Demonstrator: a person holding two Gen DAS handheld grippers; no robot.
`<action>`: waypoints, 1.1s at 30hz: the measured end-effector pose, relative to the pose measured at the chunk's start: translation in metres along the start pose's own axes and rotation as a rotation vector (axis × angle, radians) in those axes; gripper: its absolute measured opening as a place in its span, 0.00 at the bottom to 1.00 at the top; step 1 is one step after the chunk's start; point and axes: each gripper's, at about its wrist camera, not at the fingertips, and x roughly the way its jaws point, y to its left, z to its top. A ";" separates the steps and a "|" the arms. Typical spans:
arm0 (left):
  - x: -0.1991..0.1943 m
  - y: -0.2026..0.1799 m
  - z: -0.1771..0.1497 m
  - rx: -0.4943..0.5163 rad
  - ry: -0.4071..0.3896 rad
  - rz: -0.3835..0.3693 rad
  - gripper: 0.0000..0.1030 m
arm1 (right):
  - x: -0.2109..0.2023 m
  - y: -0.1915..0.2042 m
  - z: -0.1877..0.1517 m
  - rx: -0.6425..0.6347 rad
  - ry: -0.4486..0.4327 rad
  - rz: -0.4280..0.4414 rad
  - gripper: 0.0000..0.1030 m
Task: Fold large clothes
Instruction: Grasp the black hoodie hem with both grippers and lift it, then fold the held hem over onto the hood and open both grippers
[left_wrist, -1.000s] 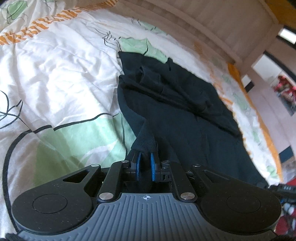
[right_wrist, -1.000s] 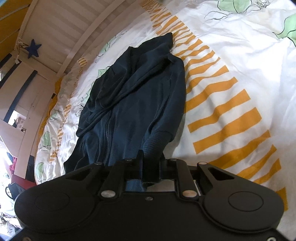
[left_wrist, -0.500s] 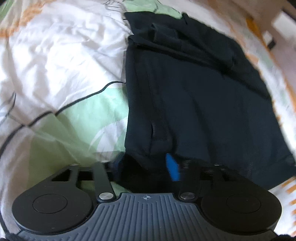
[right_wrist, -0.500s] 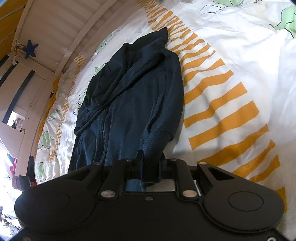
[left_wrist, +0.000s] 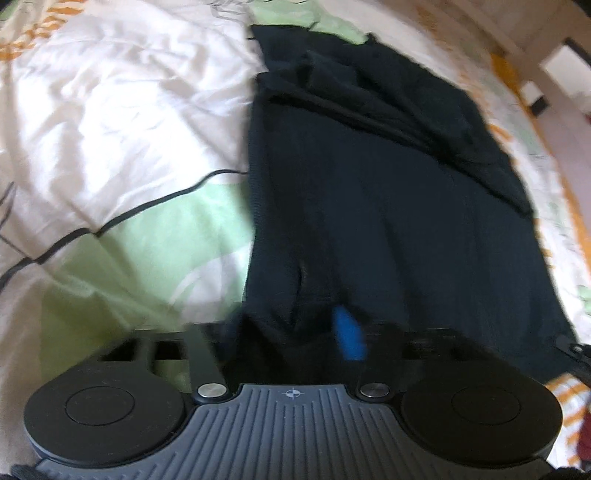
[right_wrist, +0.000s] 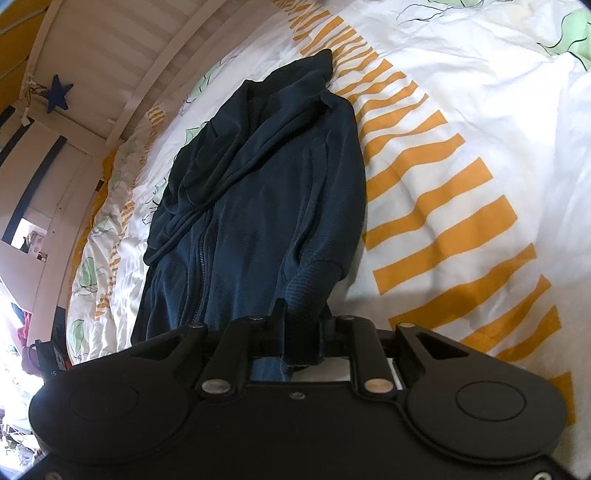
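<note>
A dark navy zip jacket (left_wrist: 369, 203) lies lengthwise on the bed. My left gripper (left_wrist: 291, 328) is low over its near edge. The jaws stand apart and are closing, and bunched dark fabric fills the gap. One blue pad (left_wrist: 347, 332) shows on the right; cloth hides the other. From the opposite end, the jacket (right_wrist: 266, 203) shows its zip and folded-in sleeves. My right gripper (right_wrist: 301, 325) is shut on a ribbed corner of the jacket (right_wrist: 314, 284), which hangs between its fingers.
The jacket rests on a white duvet (left_wrist: 110, 110) with green leaf shapes, and the duvet (right_wrist: 461, 129) has orange stripes beside the jacket. A pale slatted bed rail (right_wrist: 129, 74) and a blue star (right_wrist: 57, 98) lie beyond the bed's far side.
My left gripper let go of the narrow strip of fabric, opened wide and dropped closer to the bed; the fabric now lies flatter. The right gripper has kept its grip and place.
</note>
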 end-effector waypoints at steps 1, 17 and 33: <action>-0.004 0.002 -0.001 -0.017 -0.009 -0.060 0.17 | 0.000 0.000 0.000 0.000 0.000 0.003 0.26; -0.056 0.019 0.073 -0.359 -0.350 -0.450 0.16 | -0.024 0.037 0.085 -0.001 -0.229 0.302 0.23; 0.086 0.004 0.215 -0.399 -0.346 -0.238 0.18 | 0.143 0.025 0.235 0.066 -0.241 0.073 0.25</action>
